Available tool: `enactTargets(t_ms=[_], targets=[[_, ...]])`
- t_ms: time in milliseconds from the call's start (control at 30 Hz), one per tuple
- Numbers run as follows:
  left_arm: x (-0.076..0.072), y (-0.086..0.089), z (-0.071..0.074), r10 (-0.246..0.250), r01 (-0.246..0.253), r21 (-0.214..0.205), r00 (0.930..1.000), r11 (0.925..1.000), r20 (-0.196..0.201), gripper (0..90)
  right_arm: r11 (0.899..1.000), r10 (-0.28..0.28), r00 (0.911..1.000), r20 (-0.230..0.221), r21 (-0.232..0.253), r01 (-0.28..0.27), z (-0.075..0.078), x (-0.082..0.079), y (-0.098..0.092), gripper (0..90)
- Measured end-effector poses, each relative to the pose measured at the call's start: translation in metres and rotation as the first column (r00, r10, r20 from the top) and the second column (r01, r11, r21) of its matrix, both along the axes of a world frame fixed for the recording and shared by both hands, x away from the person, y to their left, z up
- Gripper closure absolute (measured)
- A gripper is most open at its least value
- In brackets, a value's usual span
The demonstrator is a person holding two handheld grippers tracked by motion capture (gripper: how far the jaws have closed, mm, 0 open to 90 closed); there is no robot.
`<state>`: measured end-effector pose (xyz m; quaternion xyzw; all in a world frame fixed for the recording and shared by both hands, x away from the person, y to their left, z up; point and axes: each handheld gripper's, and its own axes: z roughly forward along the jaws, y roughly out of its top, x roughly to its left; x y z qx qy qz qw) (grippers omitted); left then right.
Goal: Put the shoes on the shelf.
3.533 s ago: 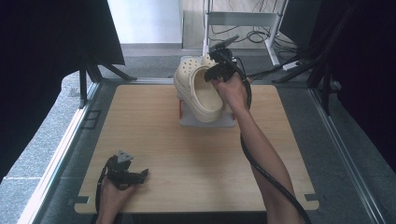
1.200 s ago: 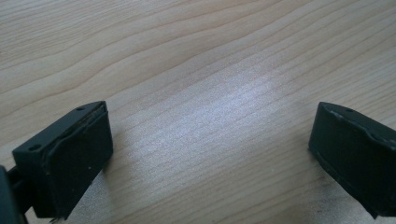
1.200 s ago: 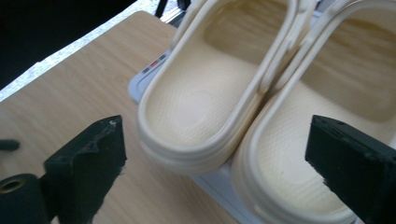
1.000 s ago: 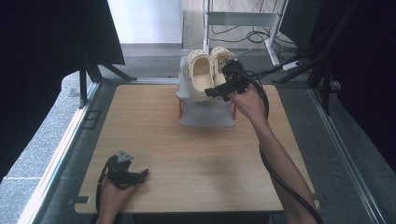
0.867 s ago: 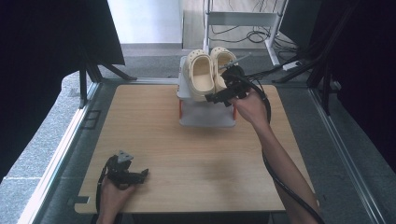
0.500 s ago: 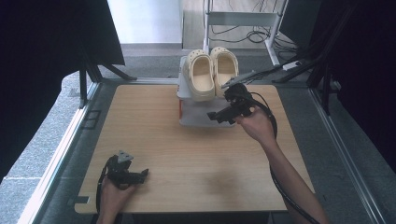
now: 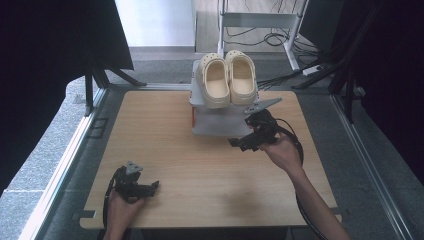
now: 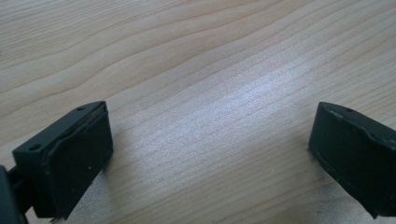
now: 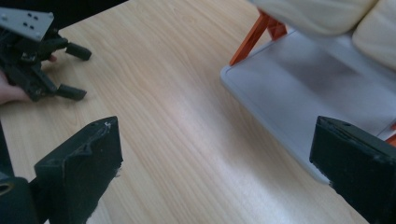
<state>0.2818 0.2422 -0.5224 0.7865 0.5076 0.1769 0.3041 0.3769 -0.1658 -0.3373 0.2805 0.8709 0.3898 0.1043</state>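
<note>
Cream clogs (image 7: pixel 228 79) on grey rack (image 7: pixel 220 122), toes cut off in right gripper view. Right gripper (image 7: pixel 239 144) jaws wide, empty; left gripper (image 7: pixel 152 187) jaws wide over bench (image 7: pixel 165 135).

My right gripper (image 9: pixel 212 161) has its two black jaws wide apart with nothing between them, over the wooden table (image 9: pixel 154 93). Beyond the right jaw I see the grey lower shelf (image 9: pixel 299 88) of a small rack, with an orange leg (image 9: pixel 254 32) rising at its near corner. Two cream shoes (image 9: pixel 322 11) sit side by side above that shelf at the top edge, only partly in view. At the upper left, well apart, a hand (image 9: pixel 11 91) holds the left gripper (image 9: pixel 77 72), its jaws apart and empty.
</note>
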Motion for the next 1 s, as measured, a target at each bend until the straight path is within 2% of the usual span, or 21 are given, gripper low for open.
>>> enactTargets(t_ms=[567, 1000], targets=[[0.0, 0.0, 0.0, 0.005, -0.005, -0.002, 1.0, 1.0, -0.001, 0.0, 1.0, -0.008, 0.9998, -0.016, 0.005, 0.008, -0.037, -0.034, -0.035, 2.4], [-0.001, 0.0, 0.0, 0.005, -0.005, 0.0, 1.0, 1.0, -0.002, 0.0, 1.0, -0.018, 0.9997, -0.019, 0.023, 0.019, -0.066, -0.05, -0.048, 2.8]])
